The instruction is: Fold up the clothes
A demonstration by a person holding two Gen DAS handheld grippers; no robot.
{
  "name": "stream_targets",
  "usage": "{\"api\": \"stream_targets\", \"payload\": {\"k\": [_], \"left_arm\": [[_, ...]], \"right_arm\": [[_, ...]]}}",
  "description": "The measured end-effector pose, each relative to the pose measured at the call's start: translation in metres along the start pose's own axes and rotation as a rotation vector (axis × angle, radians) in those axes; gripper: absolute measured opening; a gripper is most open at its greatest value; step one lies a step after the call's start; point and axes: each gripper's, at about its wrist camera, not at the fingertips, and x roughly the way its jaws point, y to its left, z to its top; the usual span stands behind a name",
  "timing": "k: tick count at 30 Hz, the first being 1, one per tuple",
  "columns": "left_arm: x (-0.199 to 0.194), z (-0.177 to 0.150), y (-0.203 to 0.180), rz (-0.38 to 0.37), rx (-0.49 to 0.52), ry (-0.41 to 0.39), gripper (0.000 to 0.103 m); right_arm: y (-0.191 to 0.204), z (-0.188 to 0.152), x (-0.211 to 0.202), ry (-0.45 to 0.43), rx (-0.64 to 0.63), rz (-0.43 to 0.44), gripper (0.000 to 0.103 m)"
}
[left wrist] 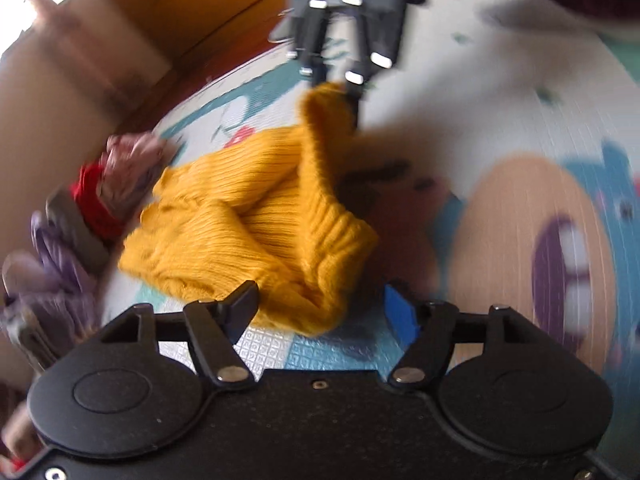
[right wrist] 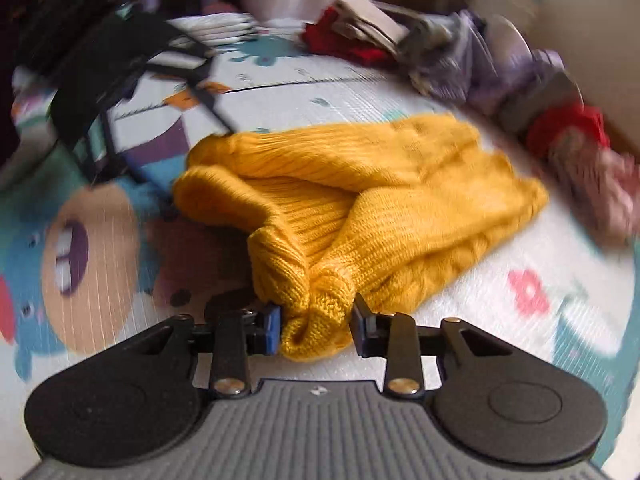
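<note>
- The yellow knit sweater (right wrist: 360, 184) lies crumpled on the play mat (right wrist: 500, 308), its ribbed folds bunched toward the middle of the mat.
- The right gripper (right wrist: 316, 322) has its jaws closed onto a gathered bunch of the sweater's ribbed edge, which fills the gap between the blue pads.
- In the left wrist view that pinched corner rises off the mat as a peak under the right gripper.
- The left gripper (left wrist: 320, 306) has its jaws spread wide; the near edge of the sweater lies between them, not clamped.
- A pile of clothes (right wrist: 460, 56), red and purple among them, sits along the mat's far edge, beside the sweater.
</note>
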Motion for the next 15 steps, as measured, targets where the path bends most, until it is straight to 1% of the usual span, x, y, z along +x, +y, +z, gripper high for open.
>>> {"api": "stream_targets", "payload": {"k": [4, 6, 8, 10, 11, 13, 15], "left_arm": [[0.005, 0.001, 0.0, 0.047, 0.02, 0.003, 0.071], [0.01, 0.001, 0.006, 0.053, 0.031, 0.008, 0.071], [0.016, 0.001, 0.01, 0.085, 0.053, 0.011, 0.07], [0.02, 0.002, 0.013, 0.086, 0.07, 0.016, 0.06], [0.023, 0.002, 0.014, 0.082, 0.075, 0.021, 0.05], [0.024, 0.004, 0.015, 0.082, 0.08, 0.028, 0.046], [0.022, 0.007, 0.02, 0.059, 0.05, 0.043, 0.04]], "right_arm": [[-0.02, -0.001, 0.0, -0.008, 0.156, 0.067, 0.035], [-0.027, -0.002, 0.0, -0.007, 0.201, 0.091, 0.035], [-0.029, -0.003, 0.001, -0.004, 0.214, 0.102, 0.034], [-0.027, -0.002, 0.0, -0.003, 0.193, 0.104, 0.034], [-0.025, -0.001, -0.001, -0.003, 0.172, 0.105, 0.034], [-0.022, 0.001, -0.007, 0.007, 0.132, 0.128, 0.033], [-0.02, 0.003, -0.012, 0.017, 0.092, 0.151, 0.032]]}}
